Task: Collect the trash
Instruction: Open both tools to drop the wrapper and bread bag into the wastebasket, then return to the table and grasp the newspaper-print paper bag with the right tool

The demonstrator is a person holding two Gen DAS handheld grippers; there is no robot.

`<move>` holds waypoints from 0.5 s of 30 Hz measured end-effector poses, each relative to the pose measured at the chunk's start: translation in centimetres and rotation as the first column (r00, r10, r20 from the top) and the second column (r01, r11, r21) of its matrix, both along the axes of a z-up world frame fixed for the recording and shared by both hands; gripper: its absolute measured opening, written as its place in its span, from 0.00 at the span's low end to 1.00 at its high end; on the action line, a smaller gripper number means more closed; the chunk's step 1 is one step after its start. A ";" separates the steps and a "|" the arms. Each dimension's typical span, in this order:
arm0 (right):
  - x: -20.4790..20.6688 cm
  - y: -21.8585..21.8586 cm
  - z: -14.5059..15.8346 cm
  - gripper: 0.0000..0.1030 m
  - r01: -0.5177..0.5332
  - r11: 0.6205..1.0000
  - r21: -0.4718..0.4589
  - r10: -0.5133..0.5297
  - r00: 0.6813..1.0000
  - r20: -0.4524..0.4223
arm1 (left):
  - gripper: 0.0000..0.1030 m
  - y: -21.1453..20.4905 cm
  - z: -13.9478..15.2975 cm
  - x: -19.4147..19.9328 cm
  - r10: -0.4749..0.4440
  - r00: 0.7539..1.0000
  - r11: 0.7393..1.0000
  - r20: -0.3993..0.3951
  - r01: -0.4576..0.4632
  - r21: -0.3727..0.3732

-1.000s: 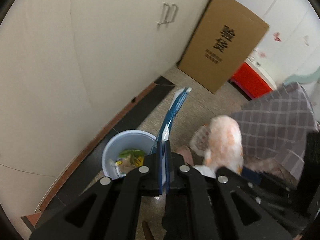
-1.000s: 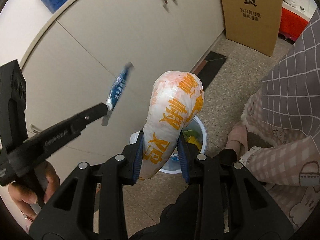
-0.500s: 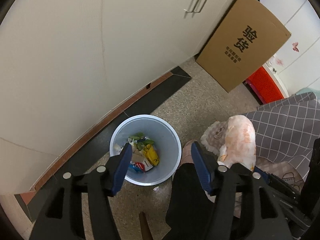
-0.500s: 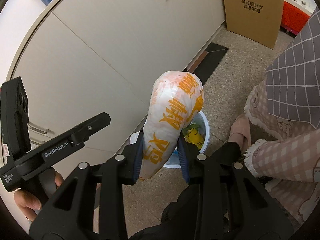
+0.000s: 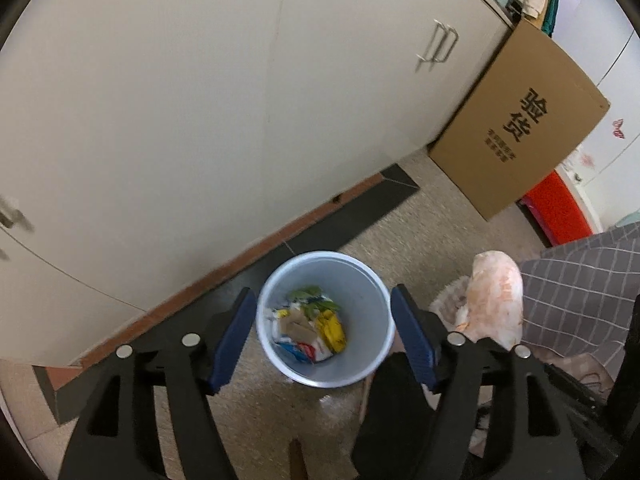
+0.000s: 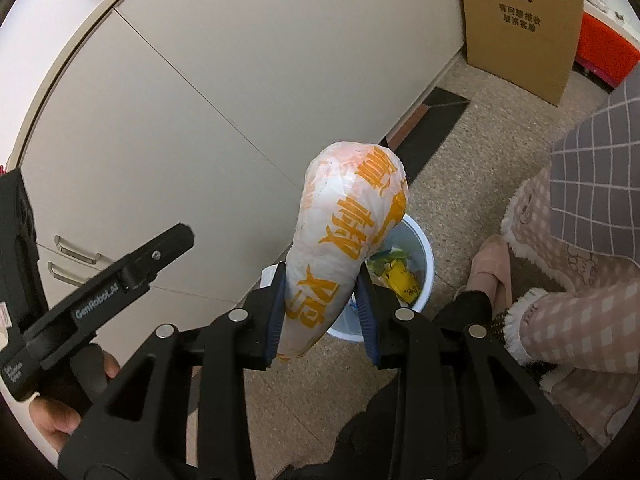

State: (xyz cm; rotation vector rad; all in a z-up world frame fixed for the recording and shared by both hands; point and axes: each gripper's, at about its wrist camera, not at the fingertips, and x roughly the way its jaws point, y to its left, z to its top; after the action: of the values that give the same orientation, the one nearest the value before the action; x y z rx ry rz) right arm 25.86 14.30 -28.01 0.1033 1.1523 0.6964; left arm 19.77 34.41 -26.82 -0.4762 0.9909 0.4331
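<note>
Right claw (image 6: pixel 322 316) easing apart around the orange-printed bag (image 6: pixel 344 256), poised over the bin (image 6: pixel 424 264) by the cupboard; let it fall straight. Left claw (image 5: pixel 324 340) widening, empty.

The bin (image 5: pixel 362 360) stands on the floor (image 5: pixel 420 236) with its mouth open upward and trash (image 5: pixel 308 328) only at the bottom, so there is free room above the rim. The left gripper (image 5: pixel 323 340) hangs over it, its opening fingers (image 5: pixel 236 336) straddling the mouth with nothing between them. A cabinet (image 5: pixel 200 120) closes off the far side, just behind the bin. A carton (image 5: pixel 516 128) leans at the cabinet's end, well apart. A slippered foot (image 6: pixel 490 268) and checked clothing (image 6: pixel 592 208) crowd the near side. The bag (image 6: pixel 348 248) between the right gripper's (image 6: pixel 322 312) opening fingers hangs above the rim.
</note>
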 end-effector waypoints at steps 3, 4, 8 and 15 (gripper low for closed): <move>0.0 0.1 -0.3 0.68 0.023 1.000 0.003 -0.023 1.000 0.016 | 0.69 0.5 0.5 -0.4 0.027 1.000 0.999 0.000 -0.027 0.029; 0.0 0.0 -0.5 0.68 0.019 1.000 0.012 -0.019 1.000 0.005 | 0.70 0.5 0.6 -0.5 0.033 0.999 0.999 0.004 -0.033 0.028; -0.4 -0.8 -0.6 0.68 0.020 1.000 0.009 -0.020 1.000 -0.007 | 0.70 0.4 0.8 -0.6 0.037 0.999 0.999 0.000 -0.037 0.032; -1.1 -3.9 3.2 0.68 0.054 0.998 0.012 -0.055 0.997 0.060 | 0.70 -1.0 1.9 -0.9 0.014 1.000 0.999 0.021 -0.015 0.029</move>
State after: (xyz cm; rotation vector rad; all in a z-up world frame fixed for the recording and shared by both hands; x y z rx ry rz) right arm 24.74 10.41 -24.83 0.1215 1.0846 0.6533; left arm 18.89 33.38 -24.87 -0.4612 0.9602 0.4540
